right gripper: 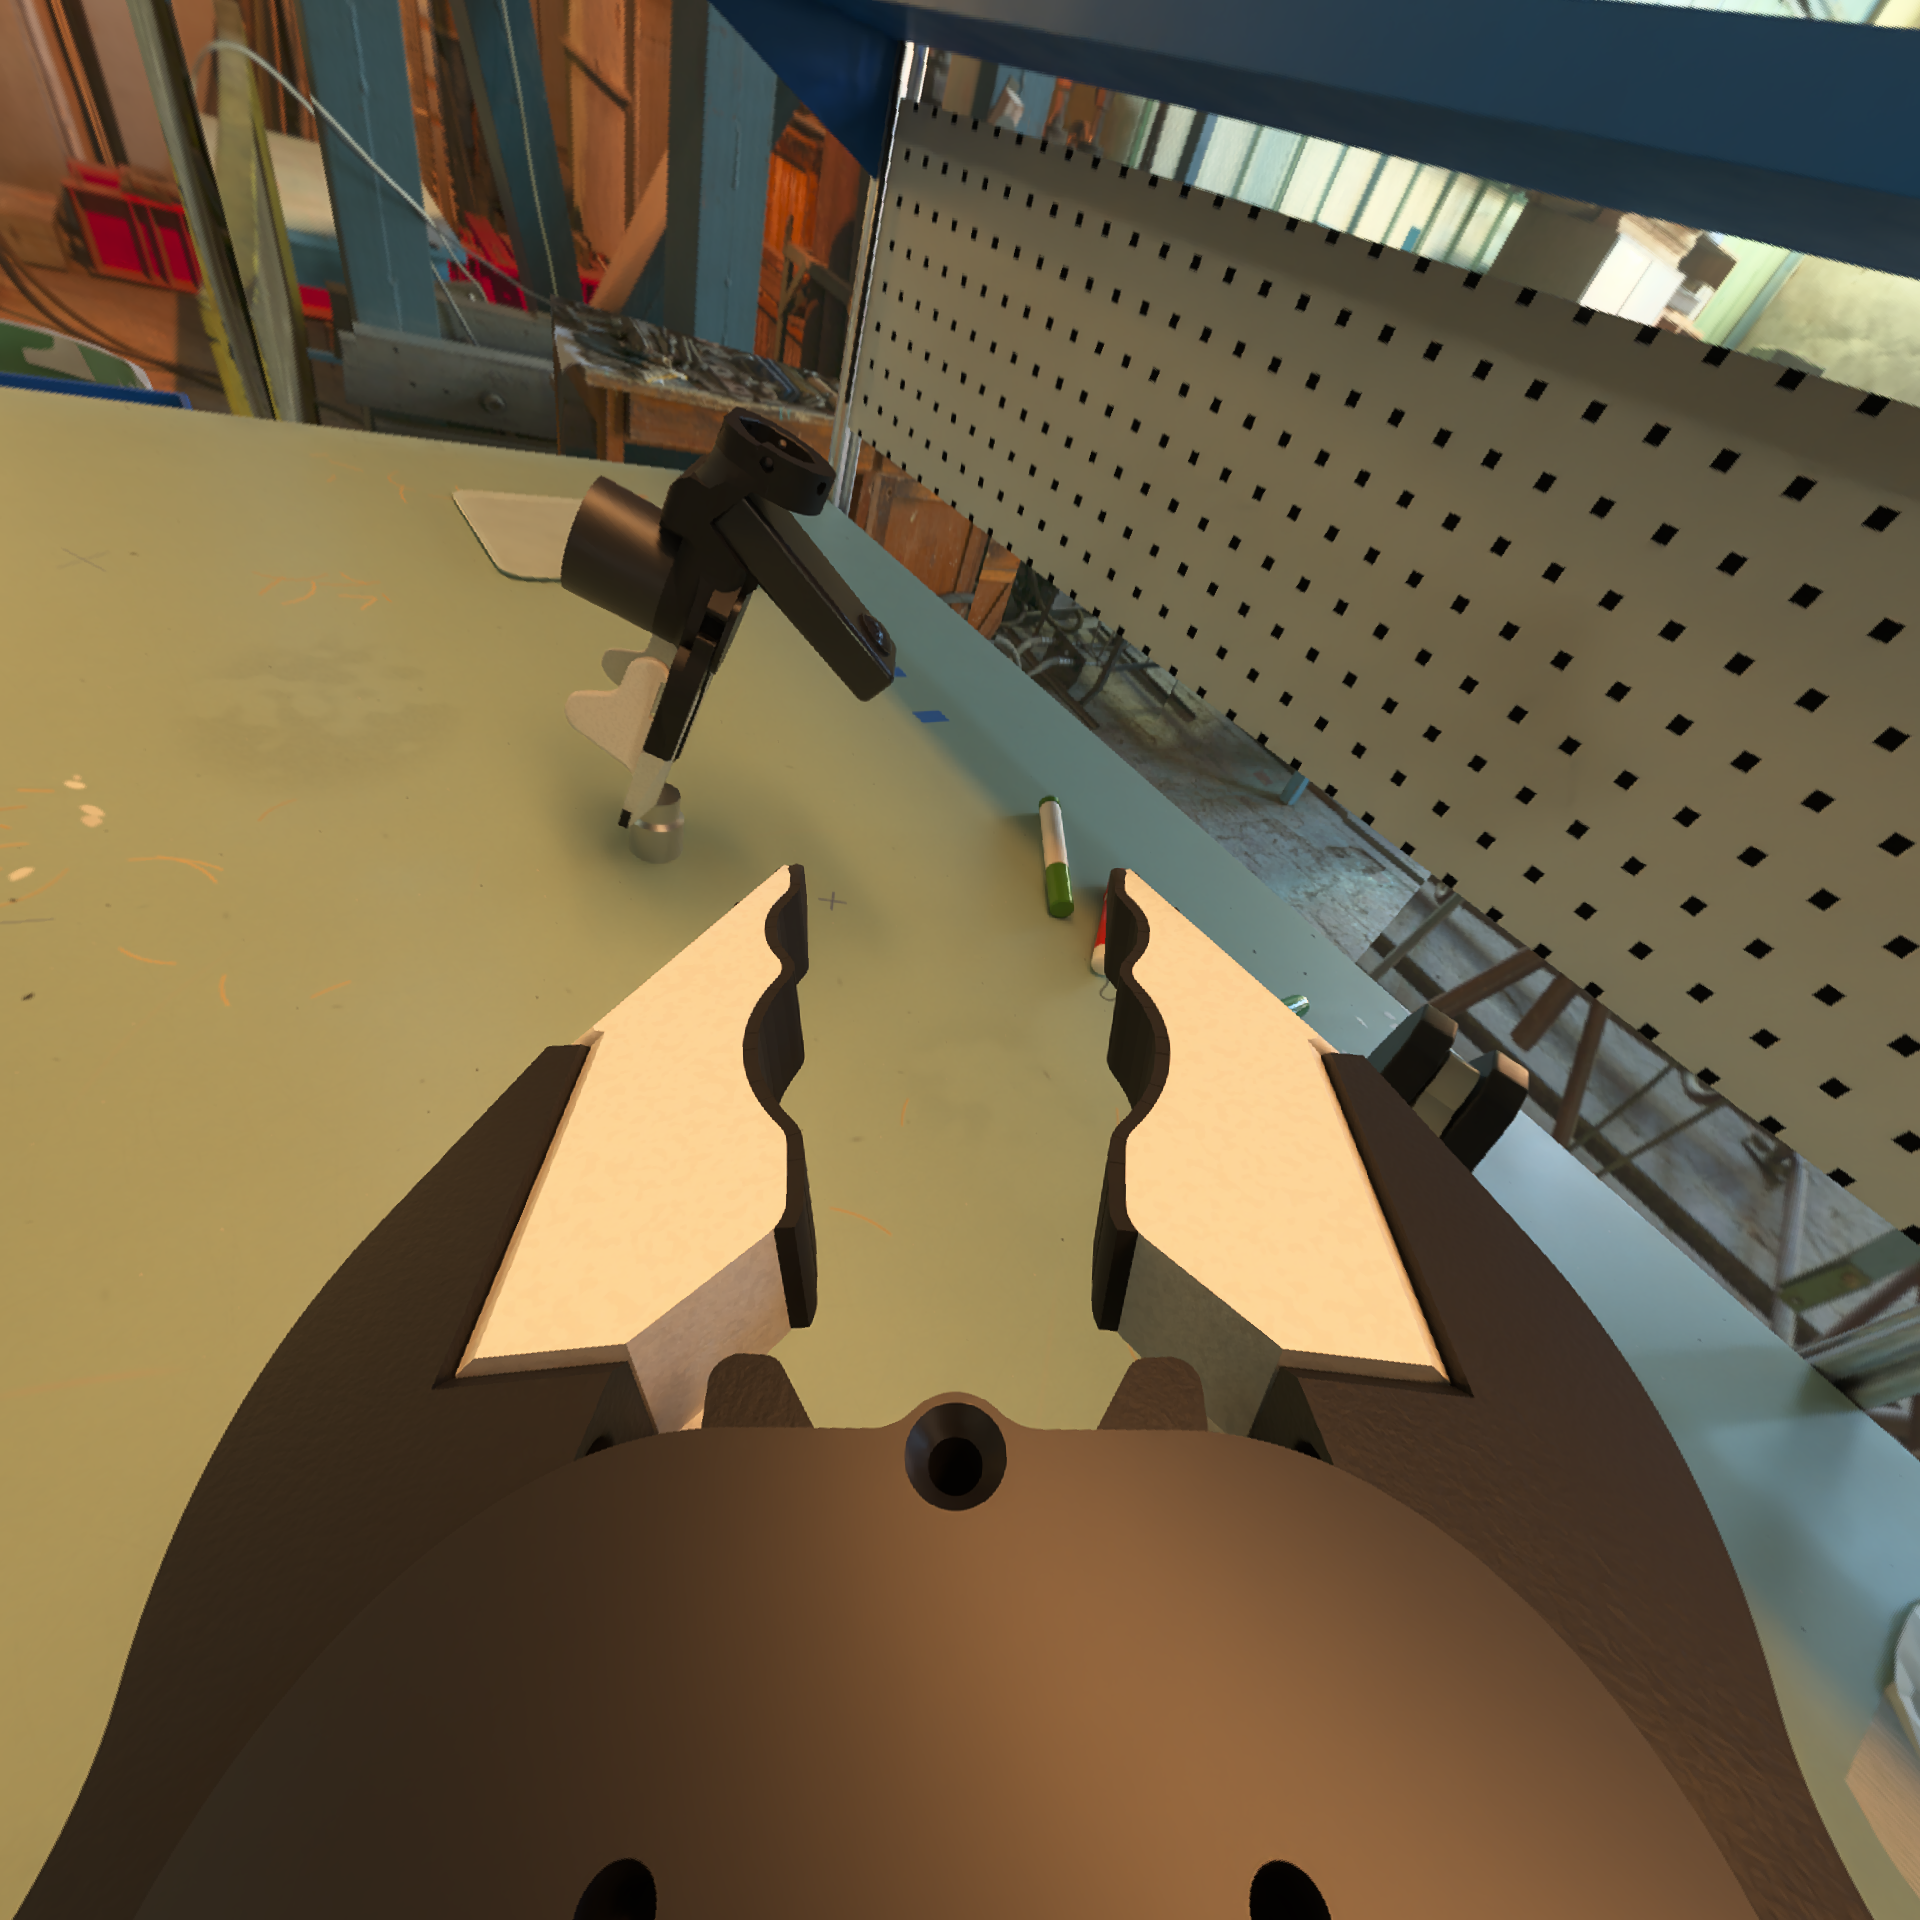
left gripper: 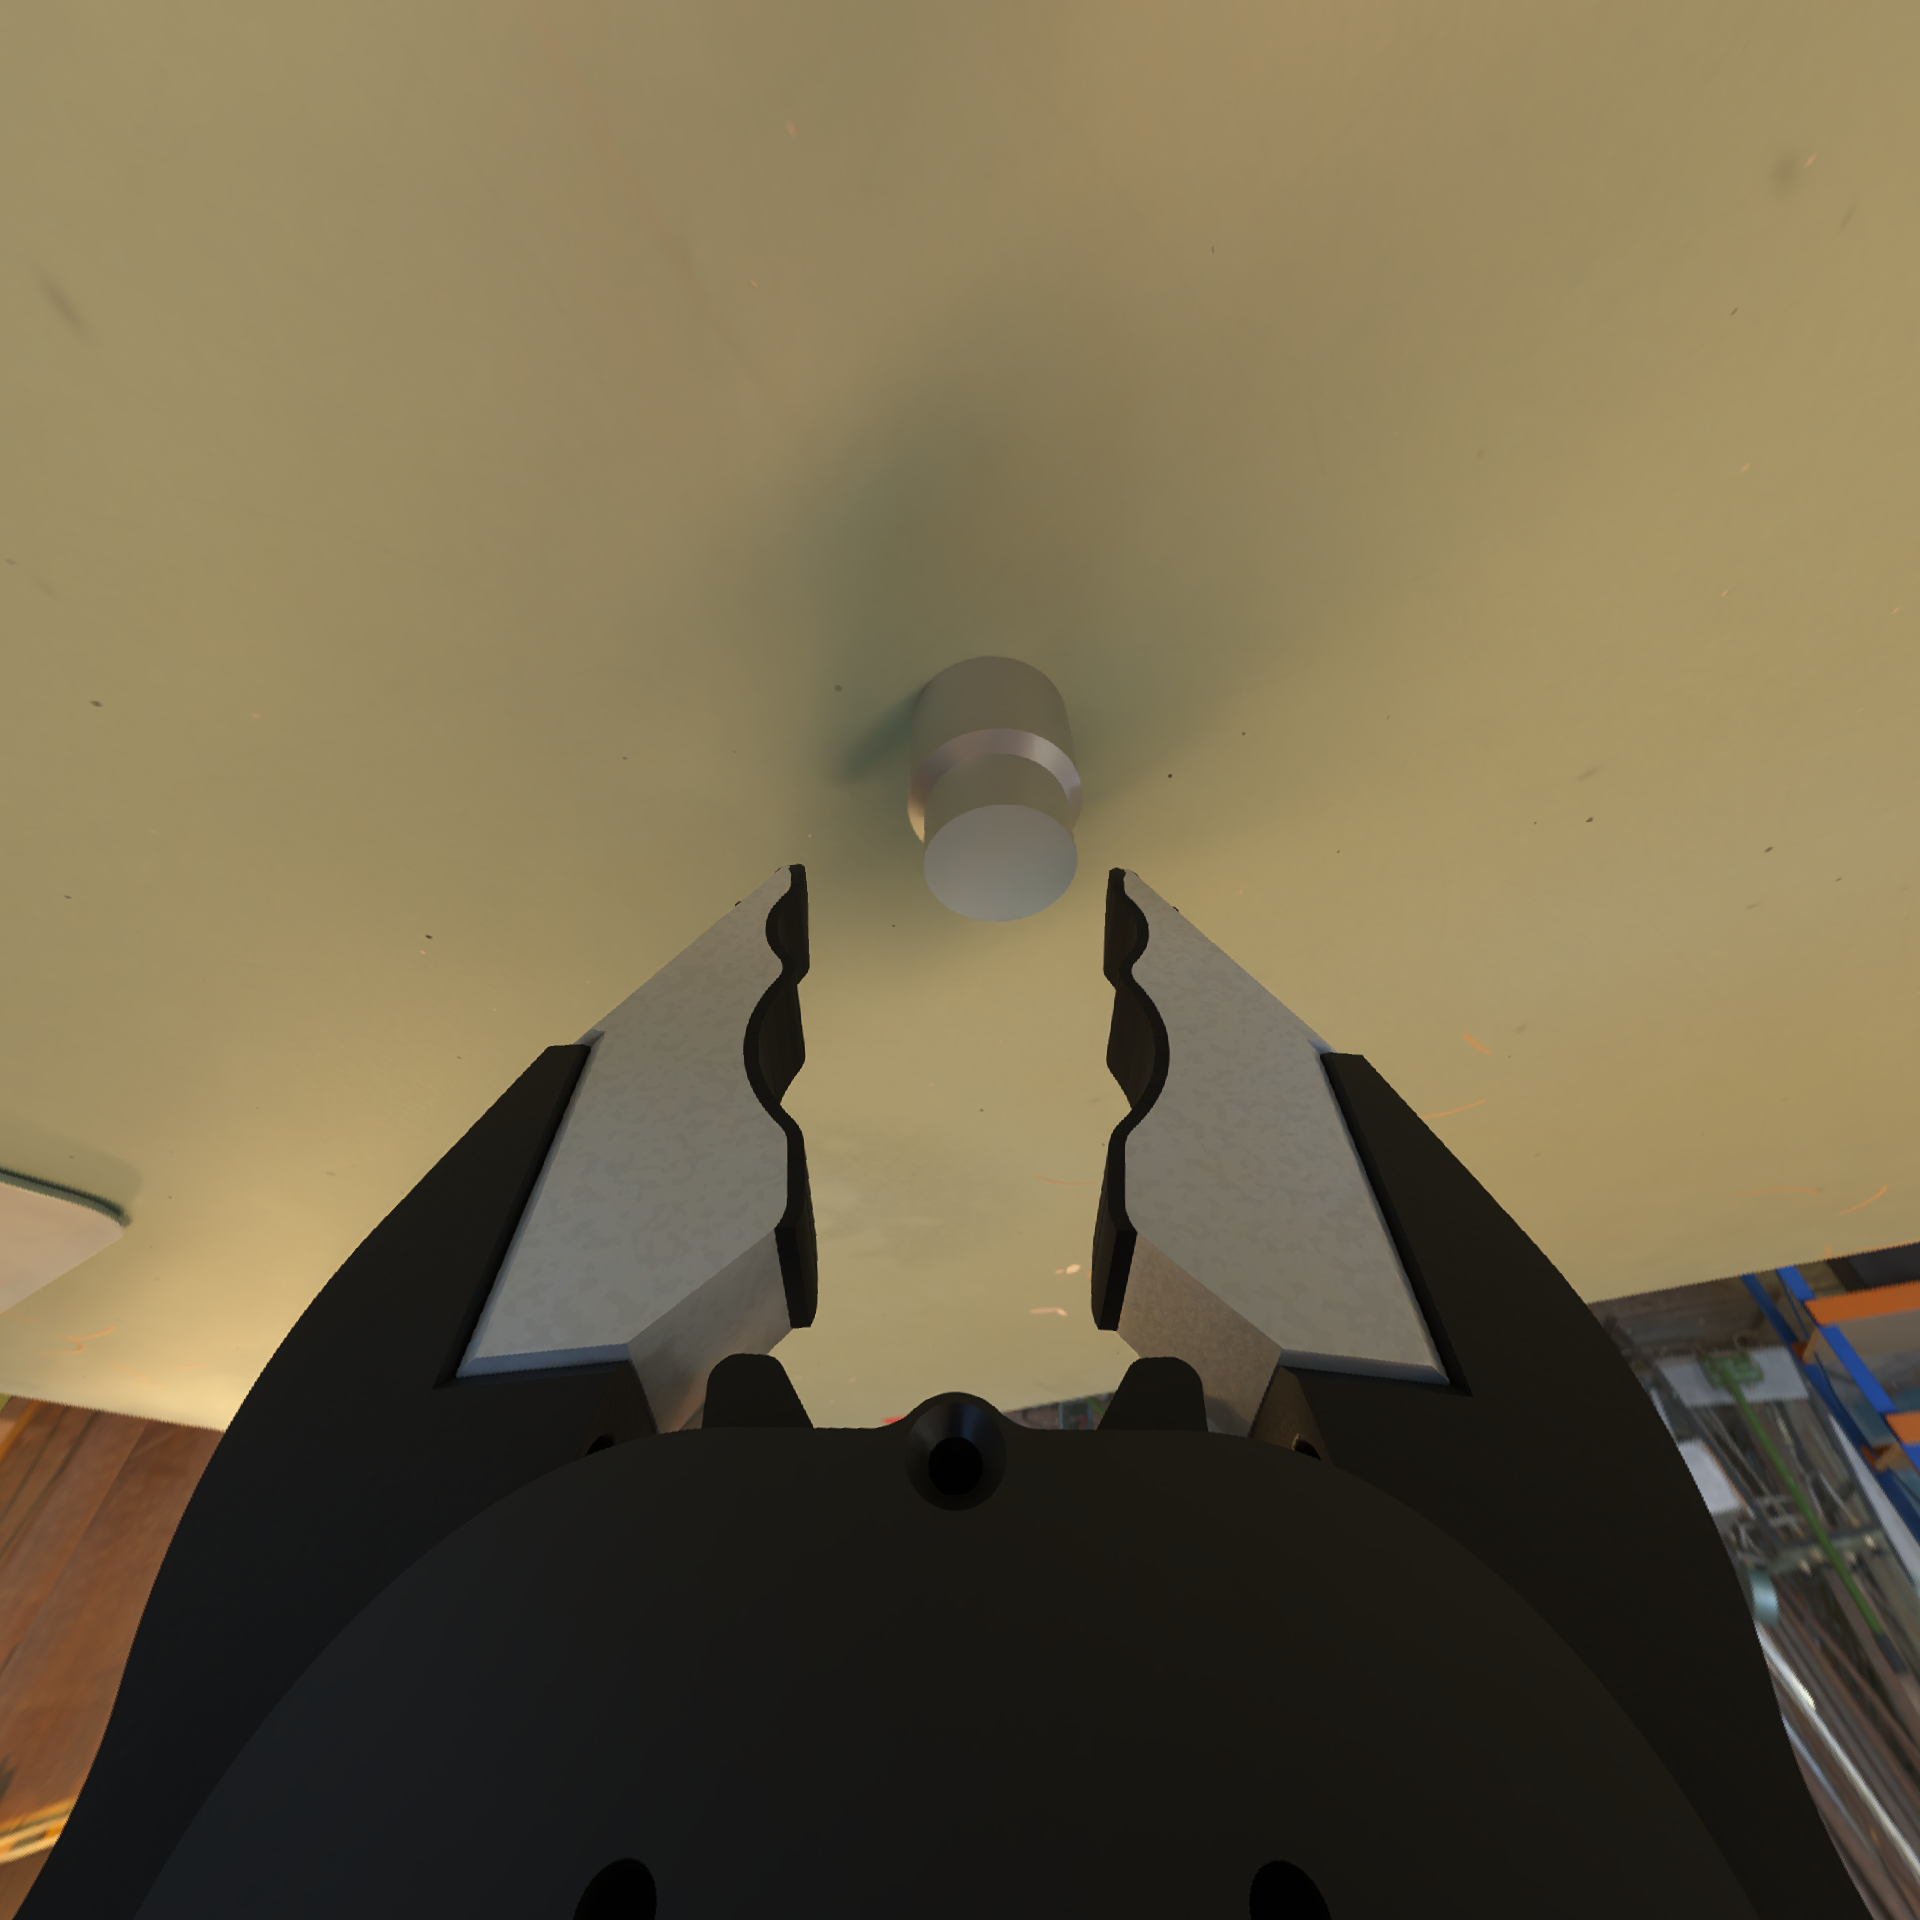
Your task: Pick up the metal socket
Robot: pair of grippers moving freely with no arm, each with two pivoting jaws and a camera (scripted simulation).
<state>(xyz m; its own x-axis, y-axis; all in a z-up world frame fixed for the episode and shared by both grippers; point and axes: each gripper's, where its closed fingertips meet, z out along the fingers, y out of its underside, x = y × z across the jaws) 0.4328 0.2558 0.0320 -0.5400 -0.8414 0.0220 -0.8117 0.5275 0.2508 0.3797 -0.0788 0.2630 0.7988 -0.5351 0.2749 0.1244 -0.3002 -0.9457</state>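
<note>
The metal socket (left gripper: 994, 790) is a short grey stepped cylinder standing upright on the pale green table (left gripper: 416, 520). My left gripper (left gripper: 956, 878) is open and empty, pointing down at the socket, with its fingertips just short of the socket on either side. The right wrist view shows the socket (right gripper: 657, 836) far off with the left gripper (right gripper: 649, 795) right above it. My right gripper (right gripper: 956, 883) is open and empty, hovering above the table well away from the socket.
A green-capped marker (right gripper: 1055, 857) and a red-tipped marker (right gripper: 1098, 940) lie near the table's far edge. A white pegboard (right gripper: 1455, 520) stands behind that edge. A black-and-metal part (right gripper: 1449, 1081) sits by the edge. A white plate (left gripper: 52, 1231) lies at the left.
</note>
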